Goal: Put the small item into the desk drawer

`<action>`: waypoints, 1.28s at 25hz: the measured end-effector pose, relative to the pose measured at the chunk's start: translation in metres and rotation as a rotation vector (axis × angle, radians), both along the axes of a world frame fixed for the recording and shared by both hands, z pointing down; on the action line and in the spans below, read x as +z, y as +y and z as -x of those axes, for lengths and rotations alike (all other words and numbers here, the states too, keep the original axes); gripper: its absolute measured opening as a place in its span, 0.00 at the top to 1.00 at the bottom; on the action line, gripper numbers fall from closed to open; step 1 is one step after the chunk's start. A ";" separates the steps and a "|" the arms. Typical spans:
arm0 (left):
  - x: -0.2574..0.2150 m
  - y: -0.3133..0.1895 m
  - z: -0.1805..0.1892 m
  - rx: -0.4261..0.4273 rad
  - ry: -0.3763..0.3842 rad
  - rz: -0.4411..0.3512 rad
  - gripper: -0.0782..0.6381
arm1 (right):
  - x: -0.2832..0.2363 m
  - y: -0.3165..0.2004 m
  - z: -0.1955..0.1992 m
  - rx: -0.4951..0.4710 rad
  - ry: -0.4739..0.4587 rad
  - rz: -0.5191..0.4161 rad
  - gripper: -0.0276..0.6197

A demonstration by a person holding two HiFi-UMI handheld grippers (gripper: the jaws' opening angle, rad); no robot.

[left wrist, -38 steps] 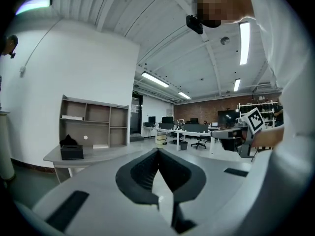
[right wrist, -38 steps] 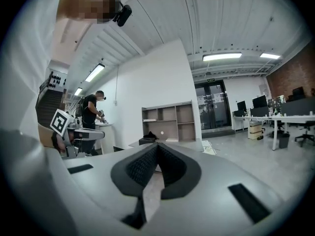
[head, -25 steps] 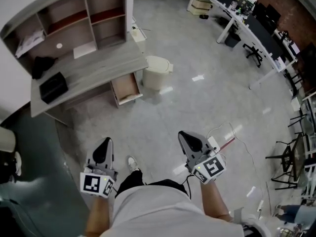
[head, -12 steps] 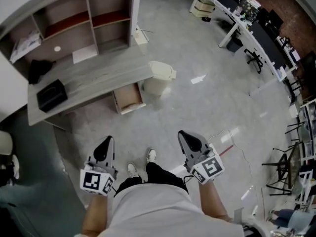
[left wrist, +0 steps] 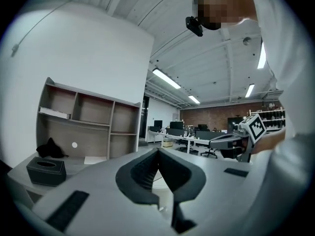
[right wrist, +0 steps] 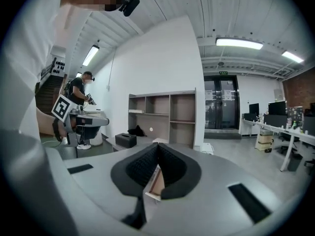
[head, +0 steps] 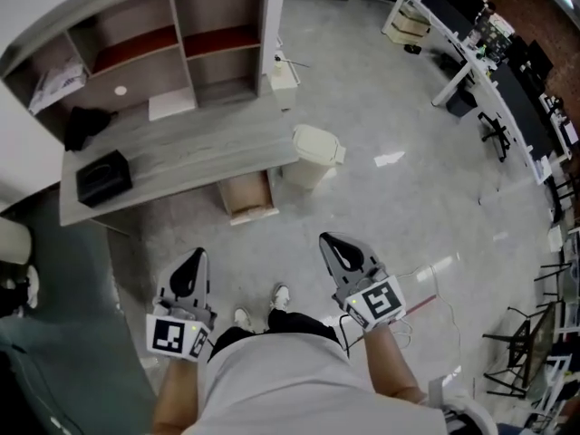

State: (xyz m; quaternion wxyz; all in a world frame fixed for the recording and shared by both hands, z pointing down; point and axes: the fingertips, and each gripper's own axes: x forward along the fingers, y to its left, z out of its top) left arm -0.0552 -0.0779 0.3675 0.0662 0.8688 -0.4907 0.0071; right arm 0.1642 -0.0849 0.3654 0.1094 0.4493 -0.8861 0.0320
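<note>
The open desk drawer (head: 249,196), tan wood inside with a pale rim, juts from under the right end of the grey wood-grain desk (head: 181,157), just above the middle of the head view. The small item cannot be picked out with certainty in any view. In the right gripper view a tan sliver with a pale edge (right wrist: 156,180) shows in the gap below the closed tips. Whether it is held or is the drawer seen beyond, I cannot tell.

The right gripper (right wrist: 157,151) has its black ribbed pads pressed together, and it sits at lower centre-right of the head view. The left gripper (left wrist: 158,154) at lower left also has its pads together, with nothing between them.

A cream lidded bin (head: 313,155) stands just right of the drawer. On the desk lie a black tissue box (head: 102,177), a black crumpled cloth (head: 83,125) and a white sheet (head: 172,105). Behind them rises a wooden shelf unit (head: 172,39). The person's shoes (head: 281,295) stand on the pale glossy floor (head: 408,207), well apart from the drawer.
</note>
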 end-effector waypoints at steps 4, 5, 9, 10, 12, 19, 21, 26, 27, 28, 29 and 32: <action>0.019 -0.012 0.001 -0.061 -0.008 0.050 0.87 | 0.029 -0.031 -0.003 -0.050 0.033 0.044 0.92; 0.026 -0.012 0.003 -0.076 -0.012 0.069 0.87 | 0.038 -0.038 -0.003 -0.059 0.047 0.051 0.92; 0.053 -0.012 0.008 -0.124 -0.026 0.138 0.87 | 0.076 -0.064 0.000 -0.078 0.108 0.091 0.92; 0.057 -0.014 0.009 -0.132 -0.025 0.148 0.87 | 0.086 -0.071 0.002 -0.086 0.121 0.102 0.92; 0.062 -0.025 0.012 -0.148 -0.005 0.153 0.87 | 0.106 -0.086 0.012 -0.118 0.153 0.113 0.92; 0.081 -0.049 0.010 -0.186 0.039 0.167 0.87 | 0.186 -0.110 0.050 -0.303 0.362 0.143 0.81; 0.090 -0.052 0.013 -0.195 0.048 0.176 0.87 | 0.219 -0.120 0.062 -0.348 0.445 0.132 0.81; 0.120 -0.042 0.030 -0.244 0.040 0.224 0.87 | 0.309 -0.136 0.091 -0.460 0.607 0.146 0.77; 0.127 -0.036 0.033 -0.259 0.035 0.241 0.87 | 0.324 -0.136 0.095 -0.484 0.633 0.149 0.77; 0.134 -0.029 0.037 -0.275 0.031 0.259 0.87 | 0.337 -0.136 0.098 -0.509 0.660 0.148 0.77; 0.139 -0.024 0.040 -0.290 0.029 0.277 0.87 | 0.350 -0.136 0.100 -0.531 0.690 0.145 0.77; 0.153 -0.012 0.052 -0.337 0.031 0.319 0.87 | 0.386 -0.144 0.104 -0.576 0.765 0.151 0.74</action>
